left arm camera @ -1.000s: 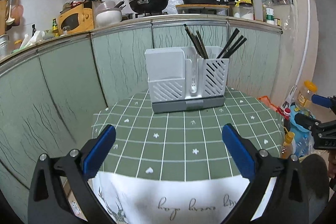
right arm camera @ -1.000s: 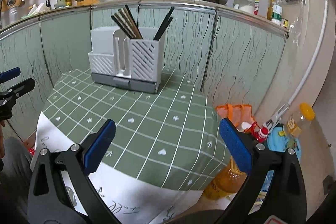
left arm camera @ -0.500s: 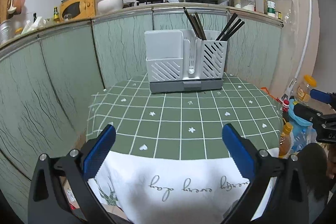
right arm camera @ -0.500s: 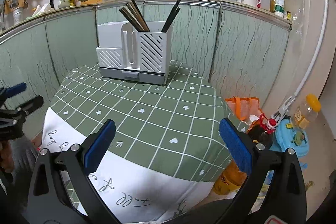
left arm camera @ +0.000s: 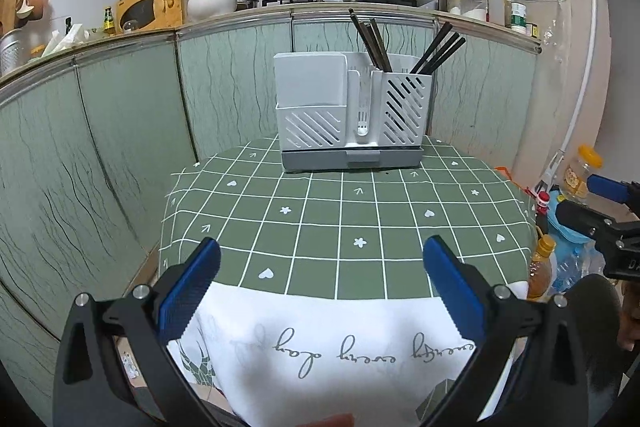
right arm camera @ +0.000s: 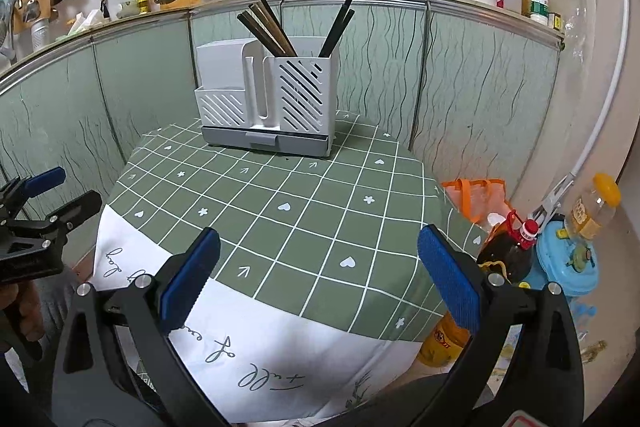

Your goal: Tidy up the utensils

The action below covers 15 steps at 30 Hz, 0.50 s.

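Observation:
A white slotted utensil holder (left arm camera: pixel 352 115) on a grey base stands at the far side of a small table with a green checked cloth (left arm camera: pixel 344 219). Dark chopsticks (left arm camera: pixel 376 43) stand upright in its right compartment, in two bunches leaning apart. It also shows in the right wrist view (right arm camera: pixel 268 99) with the chopsticks (right arm camera: pixel 268 27). My left gripper (left arm camera: pixel 320 267) is open and empty, held back over the table's near edge. My right gripper (right arm camera: pixel 316 259) is open and empty, near the table's front right. Each gripper appears at the other view's edge.
A kitchen counter with green panels (left arm camera: pixel 120 99) wraps behind the table, carrying pans, a bowl and jars. Bottles and a blue container (right arm camera: pixel 568 263) sit on the floor right of the table, with an orange bag (right arm camera: pixel 476 195). The cloth's white hem (left arm camera: pixel 320 347) hangs at the front.
Both grippers have drawn back from the table and the holder, which now looks smaller and farther. More of the white hem shows. Both stay open and empty.

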Available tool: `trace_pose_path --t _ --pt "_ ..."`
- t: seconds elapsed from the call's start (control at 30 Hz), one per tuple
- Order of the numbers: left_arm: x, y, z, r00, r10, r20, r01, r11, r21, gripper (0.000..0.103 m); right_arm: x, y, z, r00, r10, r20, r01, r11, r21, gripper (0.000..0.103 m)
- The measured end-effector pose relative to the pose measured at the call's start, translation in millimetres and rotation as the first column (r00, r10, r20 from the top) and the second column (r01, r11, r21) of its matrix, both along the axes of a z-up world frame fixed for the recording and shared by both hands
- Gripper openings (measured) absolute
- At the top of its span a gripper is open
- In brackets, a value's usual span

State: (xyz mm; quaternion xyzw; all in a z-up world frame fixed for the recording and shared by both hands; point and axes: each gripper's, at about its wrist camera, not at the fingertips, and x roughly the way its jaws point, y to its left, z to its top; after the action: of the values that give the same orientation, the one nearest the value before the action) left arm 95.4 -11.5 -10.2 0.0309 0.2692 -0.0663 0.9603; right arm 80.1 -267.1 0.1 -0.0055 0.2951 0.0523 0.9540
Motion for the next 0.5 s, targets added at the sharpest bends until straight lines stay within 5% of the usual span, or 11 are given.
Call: trace_pose_path --t 0.5 --pt "-2.7 -1.1 -5.3 0.999 -0.038 -0.018 0.038 0.999 -0.016 0.099 -4.2 -0.3 1.4 1.000 -0.002 -0.001 0.002 1.000 0.017 0.095"
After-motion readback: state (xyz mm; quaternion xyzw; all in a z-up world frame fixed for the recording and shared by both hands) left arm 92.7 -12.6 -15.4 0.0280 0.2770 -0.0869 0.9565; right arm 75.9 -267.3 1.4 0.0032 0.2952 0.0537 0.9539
